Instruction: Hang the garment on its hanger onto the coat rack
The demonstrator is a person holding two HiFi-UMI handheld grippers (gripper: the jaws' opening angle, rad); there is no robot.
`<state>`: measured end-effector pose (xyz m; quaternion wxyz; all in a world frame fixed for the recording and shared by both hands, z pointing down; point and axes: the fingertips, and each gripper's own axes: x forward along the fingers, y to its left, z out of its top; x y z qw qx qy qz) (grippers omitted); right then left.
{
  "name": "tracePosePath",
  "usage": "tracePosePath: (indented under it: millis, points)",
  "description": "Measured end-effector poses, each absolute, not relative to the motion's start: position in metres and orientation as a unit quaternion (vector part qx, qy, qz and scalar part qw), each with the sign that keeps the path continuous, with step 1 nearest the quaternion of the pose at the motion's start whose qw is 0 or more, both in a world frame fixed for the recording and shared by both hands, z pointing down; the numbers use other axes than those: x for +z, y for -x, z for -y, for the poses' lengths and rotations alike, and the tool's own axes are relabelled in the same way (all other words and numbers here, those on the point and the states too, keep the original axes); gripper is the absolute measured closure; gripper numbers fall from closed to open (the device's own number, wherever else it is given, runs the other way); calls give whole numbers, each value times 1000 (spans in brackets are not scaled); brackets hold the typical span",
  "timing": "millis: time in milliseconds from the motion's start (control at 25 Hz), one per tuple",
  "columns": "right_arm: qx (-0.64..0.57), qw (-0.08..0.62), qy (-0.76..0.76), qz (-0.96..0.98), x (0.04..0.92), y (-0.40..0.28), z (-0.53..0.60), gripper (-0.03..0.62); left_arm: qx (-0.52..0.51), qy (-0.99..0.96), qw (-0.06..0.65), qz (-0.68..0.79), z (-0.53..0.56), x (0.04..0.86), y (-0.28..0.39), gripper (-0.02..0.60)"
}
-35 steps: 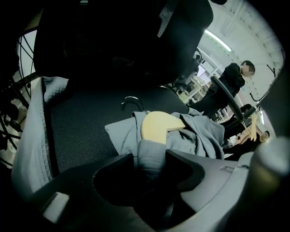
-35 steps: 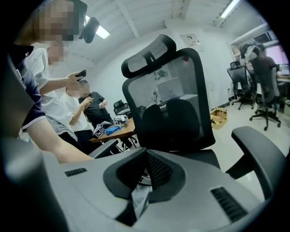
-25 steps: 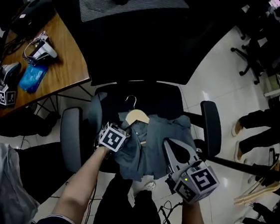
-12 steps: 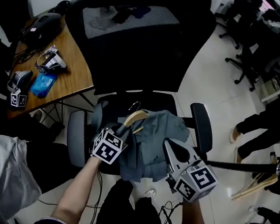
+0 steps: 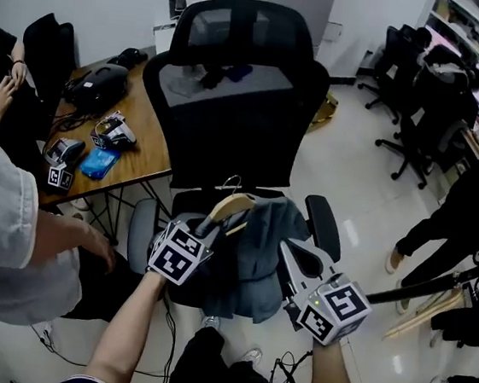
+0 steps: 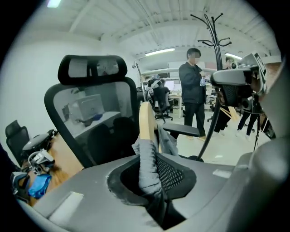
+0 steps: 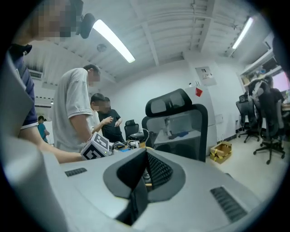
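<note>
A grey garment [image 5: 260, 249] hangs on a wooden hanger [image 5: 228, 204] with a metal hook [image 5: 230, 180], held above the seat of a black office chair [image 5: 233, 100]. My left gripper [image 5: 207, 226] is shut on the hanger's shoulder through the cloth; in the left gripper view the wood [image 6: 146, 121] rises upright out of the bunched garment [image 6: 147, 165] between the pads. My right gripper [image 5: 291, 252] hovers just right of the garment, shut with nothing in it [image 7: 144, 174]. The black coat rack [image 6: 209, 27] stands ahead to the right, its pole [image 5: 435, 282] at the head view's right.
A wooden desk [image 5: 145, 154] with small devices stands left of the chair. One person [image 5: 4, 220] stands close at the left; another person [image 6: 192, 90] stands near the coat rack. More wooden hangers [image 5: 418, 318] lie near the rack's base, and further office chairs [image 5: 411, 120] stand at the back right.
The left gripper has lifted the hanger and garment off the chair seat, tipping the hanger upright. The head view has swung up, bringing the chair back and room into sight.
</note>
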<state>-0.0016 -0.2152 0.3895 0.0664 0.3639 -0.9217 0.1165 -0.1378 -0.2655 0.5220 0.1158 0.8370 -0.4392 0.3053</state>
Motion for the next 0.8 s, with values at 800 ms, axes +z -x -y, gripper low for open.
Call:
tracePosePath:
  millis: [800]
  points:
    - [-45, -29, -431, 901, 225, -86, 112, 582, 249, -874, -112, 402, 182, 208, 91, 512]
